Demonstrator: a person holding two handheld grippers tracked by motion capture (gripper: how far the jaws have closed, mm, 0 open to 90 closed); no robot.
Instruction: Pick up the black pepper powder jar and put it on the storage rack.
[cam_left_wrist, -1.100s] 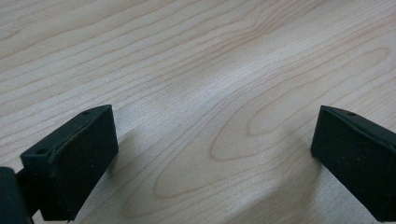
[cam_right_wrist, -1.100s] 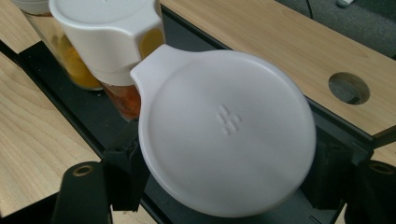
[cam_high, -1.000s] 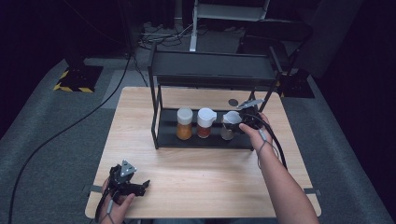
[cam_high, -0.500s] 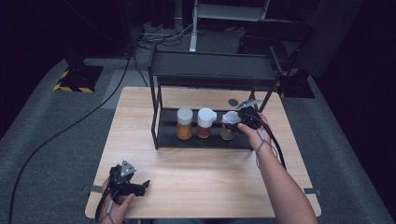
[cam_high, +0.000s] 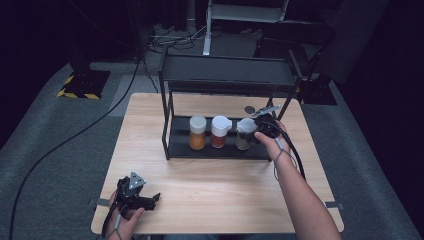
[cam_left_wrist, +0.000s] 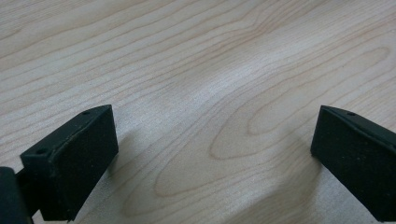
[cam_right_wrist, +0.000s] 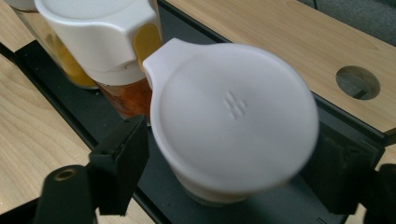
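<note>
**Spice rack, lower shelf: third jar in hand**

Right gripper: fingers straddle the white-lidded clear spice jar with dark contents; whether they press it or stand just off its sides, I cannot tell. The jar stands upright at the right end of the row on the lower shelf of the black metal two-tier rack.

Left gripper: fingers spread wide, empty, low over the light wooden desk near its front left corner.

Progress, judged: placement or removal of the third jar is underway.

Count:
- jars on shelf: three (orange contents, red-brown contents, dark contents)
- racks: one
- grippers: two
- round hole in desk: one
</note>
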